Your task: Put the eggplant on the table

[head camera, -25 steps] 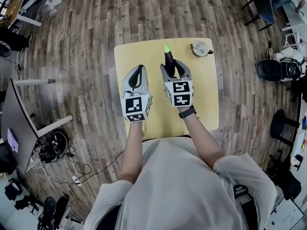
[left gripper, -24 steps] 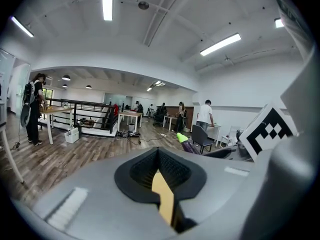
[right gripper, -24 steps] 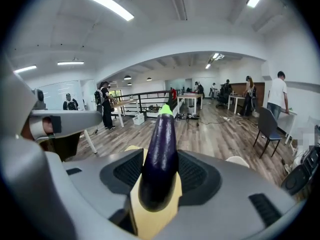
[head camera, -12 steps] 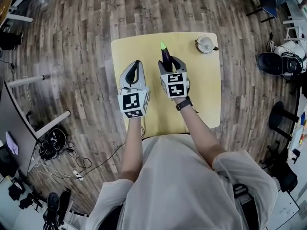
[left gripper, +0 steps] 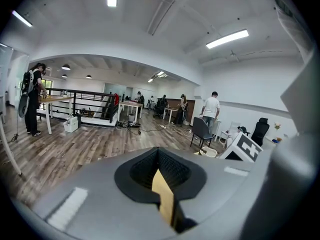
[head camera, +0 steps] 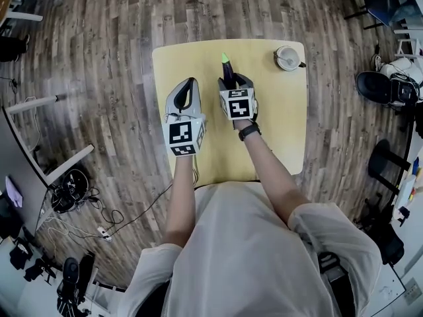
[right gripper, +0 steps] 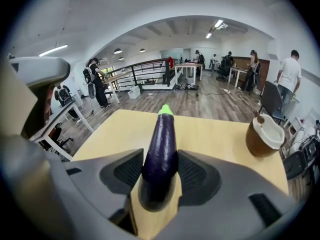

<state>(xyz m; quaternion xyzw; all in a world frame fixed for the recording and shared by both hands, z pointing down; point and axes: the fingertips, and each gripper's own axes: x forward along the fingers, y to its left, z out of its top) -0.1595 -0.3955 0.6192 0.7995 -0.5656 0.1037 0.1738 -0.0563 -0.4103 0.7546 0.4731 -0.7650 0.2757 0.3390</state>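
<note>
A dark purple eggplant (right gripper: pixel 161 149) with a light green stem end (head camera: pixel 225 59) is clamped between the jaws of my right gripper (right gripper: pixel 160 176), its stem end pointing away from me over the yellow table (right gripper: pixel 215 134). In the head view my right gripper (head camera: pixel 232 83) hangs over the table's far middle, and the eggplant (head camera: pixel 227 72) sticks out beyond its jaws. Whether the eggplant touches the tabletop I cannot tell. Just to its left, my left gripper (head camera: pixel 192 83) is over the table (head camera: pixel 277 124) too. Its jaws (left gripper: pixel 160 169) are shut with nothing between them, only a thin slit.
A brown cup with a white inside (head camera: pixel 289 57) stands at the table's far right corner (right gripper: pixel 263 133). Wooden floor surrounds the small table. Chairs (head camera: pixel 383 88) stand off to the right; a desk leg (head camera: pixel 63 164) and cables (head camera: pixel 106 220) lie to the left.
Both grippers have sunk toward the tabletop and shifted slightly toward its far side. The eggplant has stayed in the right gripper's jaws and tilted further down.
</note>
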